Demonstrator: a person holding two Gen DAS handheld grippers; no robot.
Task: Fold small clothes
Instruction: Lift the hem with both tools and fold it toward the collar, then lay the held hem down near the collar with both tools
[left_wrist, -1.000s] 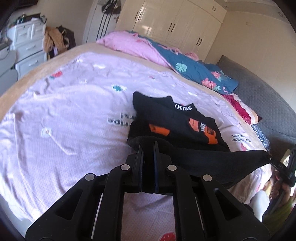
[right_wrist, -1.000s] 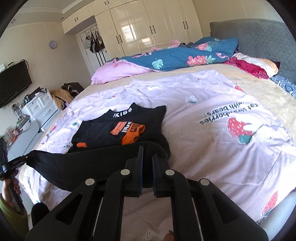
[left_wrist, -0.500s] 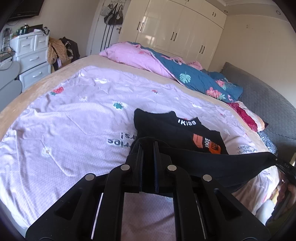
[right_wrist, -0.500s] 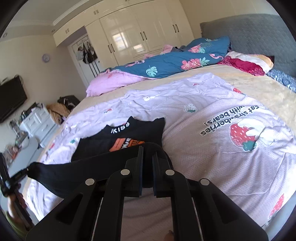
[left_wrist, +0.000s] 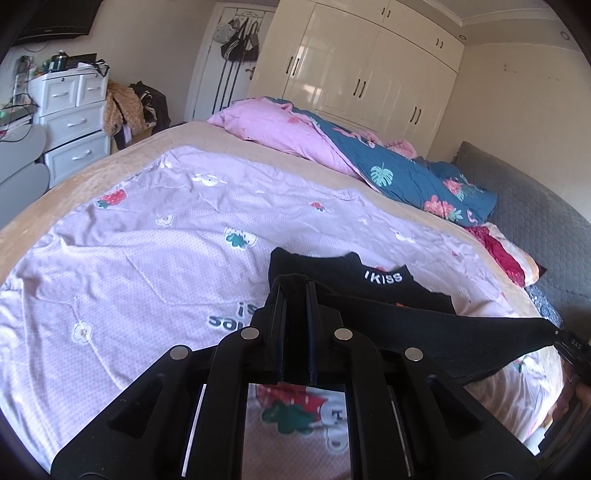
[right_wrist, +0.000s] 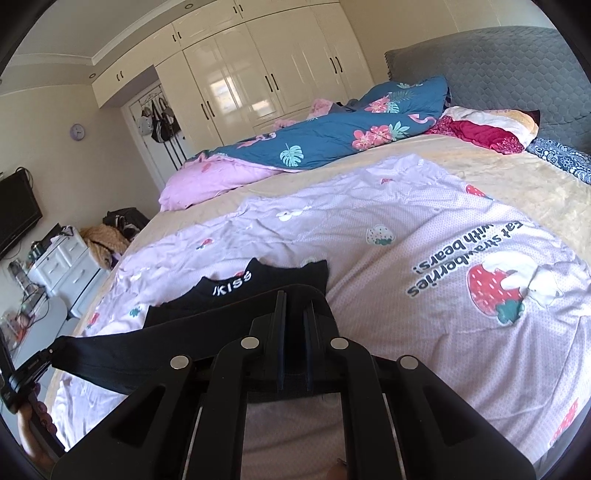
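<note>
Your left gripper (left_wrist: 295, 291) is clamped on one corner of the black shirt (left_wrist: 424, 332), fingers narrow with cloth pinched between them. The hem runs taut across to your right gripper (right_wrist: 293, 306), also pinched narrow on the opposite corner. That edge is lifted off the lilac strawberry sheet (right_wrist: 424, 229); the collar end, with white "KISS" lettering, lies flat on the sheet ahead of both grippers. Blue floral duvet (right_wrist: 325, 136) sits bunched well beyond it.
</note>
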